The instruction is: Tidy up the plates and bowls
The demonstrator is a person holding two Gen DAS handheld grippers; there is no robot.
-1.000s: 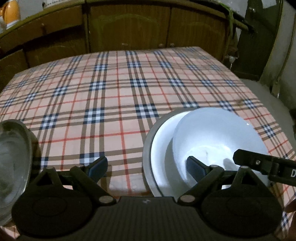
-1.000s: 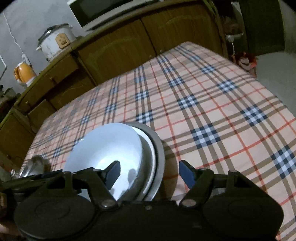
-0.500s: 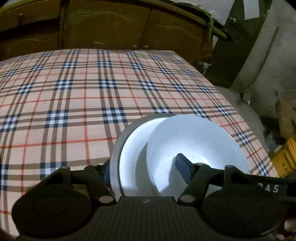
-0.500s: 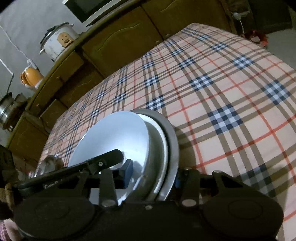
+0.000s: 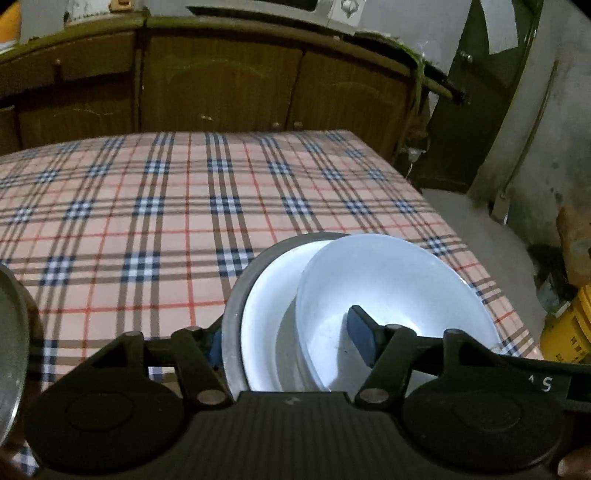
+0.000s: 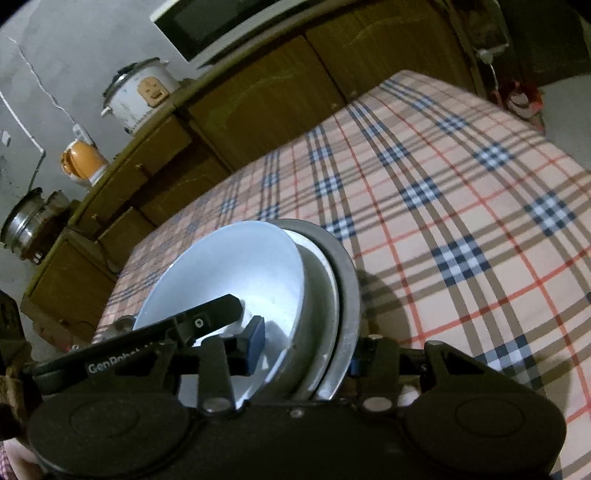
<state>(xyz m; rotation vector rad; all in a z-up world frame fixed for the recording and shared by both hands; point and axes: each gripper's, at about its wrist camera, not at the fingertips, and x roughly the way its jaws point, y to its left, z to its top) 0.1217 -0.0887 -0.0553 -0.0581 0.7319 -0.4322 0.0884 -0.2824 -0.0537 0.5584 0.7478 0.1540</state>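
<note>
From the left camera, the stack of dishes [image 5: 266, 325] sits right between the left tool [image 5: 288, 343] fingers, which are closing on its edge. From the right camera, the right tool [image 6: 306, 347] clamps the same stack on the surface [image 6: 461, 221].

Opposed close wrist views, shared bowl [image 5: 391, 295]

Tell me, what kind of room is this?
Most likely a home kitchen or dining corner. A rice cooker and a microwave stand on wooden cabinets, and a table with a plaid tablecloth holds stacked dishes.
</note>
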